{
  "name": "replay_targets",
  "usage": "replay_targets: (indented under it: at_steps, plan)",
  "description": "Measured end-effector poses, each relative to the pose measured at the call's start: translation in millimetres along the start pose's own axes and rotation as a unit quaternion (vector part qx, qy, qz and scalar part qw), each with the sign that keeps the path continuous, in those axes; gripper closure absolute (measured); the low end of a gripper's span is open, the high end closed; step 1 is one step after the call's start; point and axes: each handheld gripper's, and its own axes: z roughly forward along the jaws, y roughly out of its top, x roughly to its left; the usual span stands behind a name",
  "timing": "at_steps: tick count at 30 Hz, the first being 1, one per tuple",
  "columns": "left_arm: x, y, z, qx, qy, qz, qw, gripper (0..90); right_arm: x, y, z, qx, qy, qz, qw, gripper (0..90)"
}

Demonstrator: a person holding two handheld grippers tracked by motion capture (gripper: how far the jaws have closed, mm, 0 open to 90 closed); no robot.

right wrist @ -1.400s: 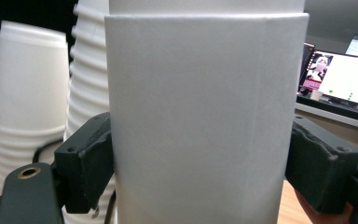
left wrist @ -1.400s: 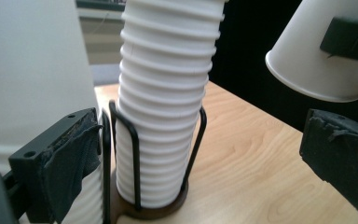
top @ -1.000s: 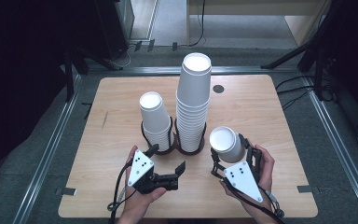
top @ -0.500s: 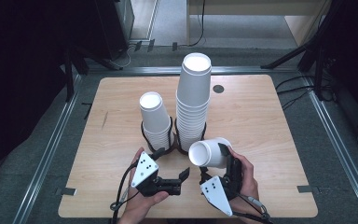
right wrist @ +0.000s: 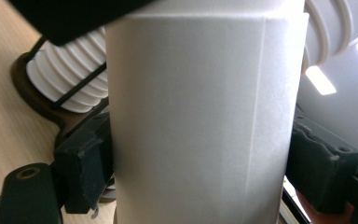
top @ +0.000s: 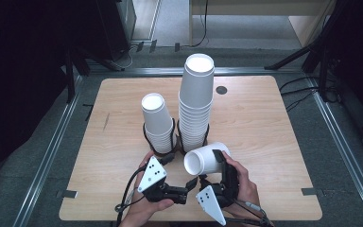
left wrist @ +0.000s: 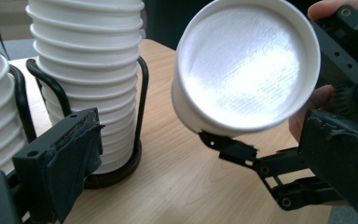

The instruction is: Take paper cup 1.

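My right gripper (top: 219, 161) is shut on a single white paper cup (top: 207, 160), lifted off the table and tipped on its side. The cup's flat round end (left wrist: 247, 65) faces my left gripper. In the right gripper view the cup's wall (right wrist: 205, 121) stands between the two black pads (right wrist: 86, 158). My left gripper (top: 187, 190) is low over the table's near edge, open, its jaws wide apart with nothing touching them; the cup hangs just beyond them. Behind stand a short stack of cups (top: 157, 123) and a tall stack (top: 196, 101), each in a black wire holder.
The wooden table (top: 264, 118) has a small dark round hole (top: 221, 90) at the back. The holder's wire and dark base (left wrist: 121, 168) sit close to my left jaw. Metal rails and cables run on the floor around the table.
My right gripper has carried the cup left and down from the right side, tipping it from upright onto its side toward the left gripper. The left gripper has hardly moved.
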Motion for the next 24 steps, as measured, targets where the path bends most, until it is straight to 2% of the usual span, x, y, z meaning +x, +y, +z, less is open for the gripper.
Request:
replay_targets:
  at_steps: [10, 12, 14, 18, 21, 24]
  plan:
    - [-1.6, -1.3, 3.3, 0.014, -0.02, -0.002, 0.9997, 0.0, 8.8, 3.8, -2.6, -0.016, 0.023, -0.023, 0.9993, 16.3]
    - [-2.1, -1.2, 3.2, 0.014, -0.02, -0.002, 0.9997, 5.0, 10.8, 4.6, -3.3, -0.023, 0.031, -0.028, 0.9989, 16.3]
    - [-2.8, -1.1, 3.3, 0.014, -0.025, -0.003, 0.9996, 5.4, 12.0, 5.4, -3.9, -0.025, 0.034, -0.038, 0.9984, 16.3]
    - [-2.9, -1.4, 3.7, 0.018, -0.03, -0.002, 0.9994, 6.3, 14.7, 7.1, -4.7, -0.032, 0.041, -0.042, 0.9978, 16.2]
    - [-4.0, -1.2, 3.7, 0.018, -0.029, -0.003, 0.9994, 13.2, 16.5, 7.3, -5.6, -0.037, 0.047, -0.05, 0.997, 16.2]
    - [-4.6, -1.5, 4.3, 0.023, -0.033, 0.0, 0.9992, 14.2, 17.7, 8.6, -6.6, -0.043, 0.051, -0.055, 0.9962, 16.2]
